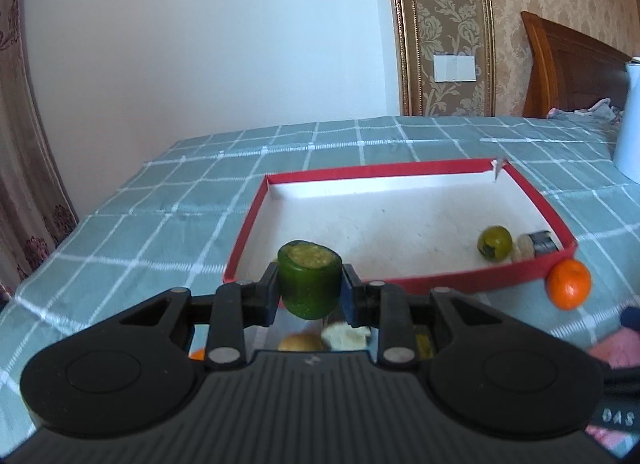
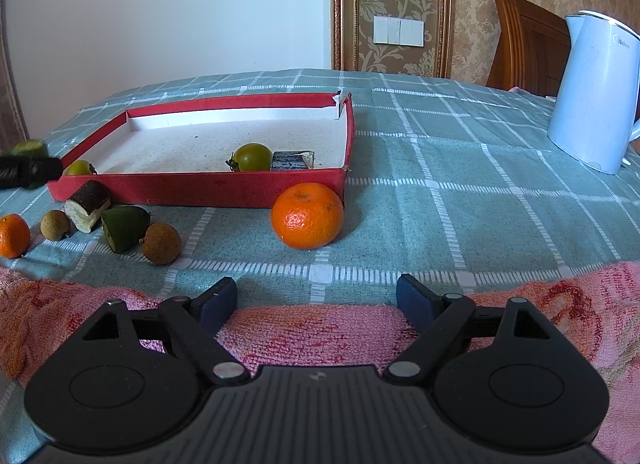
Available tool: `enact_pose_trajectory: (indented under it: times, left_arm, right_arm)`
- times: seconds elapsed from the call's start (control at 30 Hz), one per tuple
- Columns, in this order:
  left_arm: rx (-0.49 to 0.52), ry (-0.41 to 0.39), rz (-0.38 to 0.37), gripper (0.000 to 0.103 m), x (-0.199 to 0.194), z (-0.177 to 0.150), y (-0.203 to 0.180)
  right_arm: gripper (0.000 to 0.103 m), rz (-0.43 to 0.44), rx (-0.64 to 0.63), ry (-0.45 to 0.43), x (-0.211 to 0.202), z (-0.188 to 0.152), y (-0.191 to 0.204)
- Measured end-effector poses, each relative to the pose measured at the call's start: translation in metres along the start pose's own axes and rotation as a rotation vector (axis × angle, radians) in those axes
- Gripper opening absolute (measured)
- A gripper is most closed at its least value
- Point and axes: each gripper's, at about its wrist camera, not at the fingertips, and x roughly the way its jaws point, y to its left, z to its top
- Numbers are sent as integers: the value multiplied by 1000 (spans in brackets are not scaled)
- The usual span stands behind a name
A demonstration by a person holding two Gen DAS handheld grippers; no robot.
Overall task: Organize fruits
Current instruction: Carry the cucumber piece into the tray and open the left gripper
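Observation:
My left gripper (image 1: 309, 289) is shut on a green cucumber chunk (image 1: 309, 278), held above the cloth just before the near edge of the red box (image 1: 460, 282). The box (image 2: 200, 188) holds a green tomato (image 2: 252, 157) and a dark cut piece (image 2: 292, 160). A large orange (image 2: 307, 215) rests against the box's near right corner. My right gripper (image 2: 316, 298) is open and empty over a pink towel (image 2: 320, 328), short of the orange. Left of it lie a green wedge (image 2: 124, 227), two brown longans (image 2: 161, 243), a dark-skinned chunk (image 2: 88, 205) and a small orange (image 2: 13, 235).
A white electric kettle (image 2: 592, 92) stands at the right on the checked tablecloth (image 2: 460, 200). Another green tomato (image 2: 80, 168) sits by the box's left end. A wooden chair back (image 2: 528, 40) and the wall are behind the table.

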Motion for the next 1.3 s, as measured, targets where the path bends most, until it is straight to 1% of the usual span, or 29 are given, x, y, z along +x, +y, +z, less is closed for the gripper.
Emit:
enact_pose_trajectory:
  times: [0.1, 0.37, 0.67, 0.83, 0.93, 1.0, 1.07, 1.1, 1.17, 1.2, 1.27, 1.3]
  left_arm:
    - [12, -2, 25, 28, 10, 6, -2]
    - [24, 29, 78, 28, 50, 20, -8]
    - [13, 83, 103, 28, 91, 25, -8]
    - [15, 107, 99, 28, 103, 20, -9]
    - [16, 119, 95, 30, 106, 19, -10]
    - [23, 116, 98, 37, 105, 17, -12]
    - [25, 111, 103, 47, 104, 17, -13]
    - [24, 109, 105, 50, 103, 17, -13]
    - [20, 101, 113, 66, 101, 18, -13]
    - [20, 93, 117, 69, 99, 18, -12]
    - [24, 82, 121, 80, 94, 18, -12]
    - [21, 78, 120, 84, 91, 18, -10]
  right_arm:
    - [88, 4, -1, 1, 0, 0, 1]
    - [90, 27, 15, -5, -1, 0, -2]
    - [92, 53, 35, -12, -1, -1, -8]
    - [93, 70, 49, -17, -2, -1, -11]
    - [94, 76, 55, -18, -2, -1, -12]
    - [94, 79, 57, -19, -2, -1, -12]
    - [94, 81, 58, -19, -3, -1, -13]
    - [94, 81, 58, -19, -3, -1, -13]
    - [94, 81, 58, -19, -3, -1, -13]
    - [94, 81, 58, -19, -3, -1, -12]
    - [94, 80, 57, -19, -3, -2, -12]
    - [94, 79, 56, -18, -3, -1, -12]
